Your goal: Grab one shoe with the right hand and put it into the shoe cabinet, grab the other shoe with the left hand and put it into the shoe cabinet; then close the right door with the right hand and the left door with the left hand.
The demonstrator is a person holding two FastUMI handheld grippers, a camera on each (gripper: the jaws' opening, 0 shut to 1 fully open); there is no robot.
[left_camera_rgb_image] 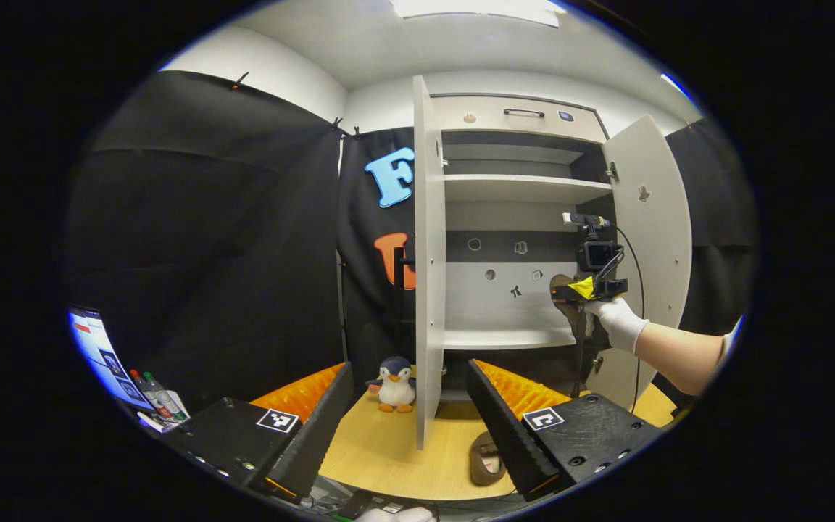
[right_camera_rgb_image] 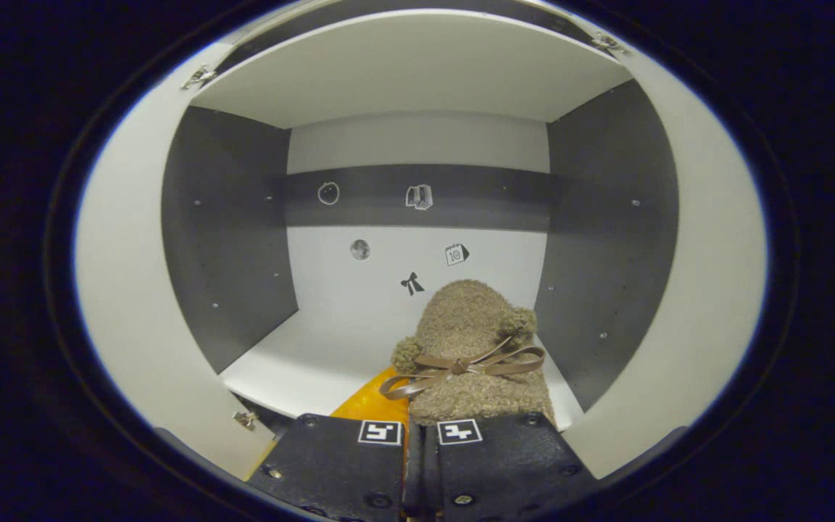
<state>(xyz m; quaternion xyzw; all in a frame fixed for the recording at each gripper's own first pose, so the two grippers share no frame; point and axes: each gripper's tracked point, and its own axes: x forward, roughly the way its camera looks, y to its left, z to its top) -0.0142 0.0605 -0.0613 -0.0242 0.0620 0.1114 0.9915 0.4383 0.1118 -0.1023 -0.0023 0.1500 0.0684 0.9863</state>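
A fuzzy brown shoe [right_camera_rgb_image: 472, 341] with a ribbon bow sticks out forward from my right gripper [right_camera_rgb_image: 417, 429], which is shut on its heel. It hangs just above the front right of the cabinet's white middle shelf [right_camera_rgb_image: 301, 359]. In the left gripper view, a gloved hand [left_camera_rgb_image: 617, 322] holds that right gripper [left_camera_rgb_image: 590, 288] with the shoe [left_camera_rgb_image: 566, 304] inside the open shoe cabinet [left_camera_rgb_image: 515, 188]. The other brown shoe [left_camera_rgb_image: 486, 458] lies on the wooden table [left_camera_rgb_image: 381, 449]. It sits just beside the inner edge of my left gripper's [left_camera_rgb_image: 410, 435] right finger. The left gripper is open wide and holds nothing.
Both cabinet doors are open: the left door [left_camera_rgb_image: 428, 290] edge-on toward me, the right door [left_camera_rgb_image: 649, 239] swung out. A penguin toy [left_camera_rgb_image: 396, 384] stands on the table by the left door. Bottles [left_camera_rgb_image: 156, 395] and a screen [left_camera_rgb_image: 102, 348] are at far left.
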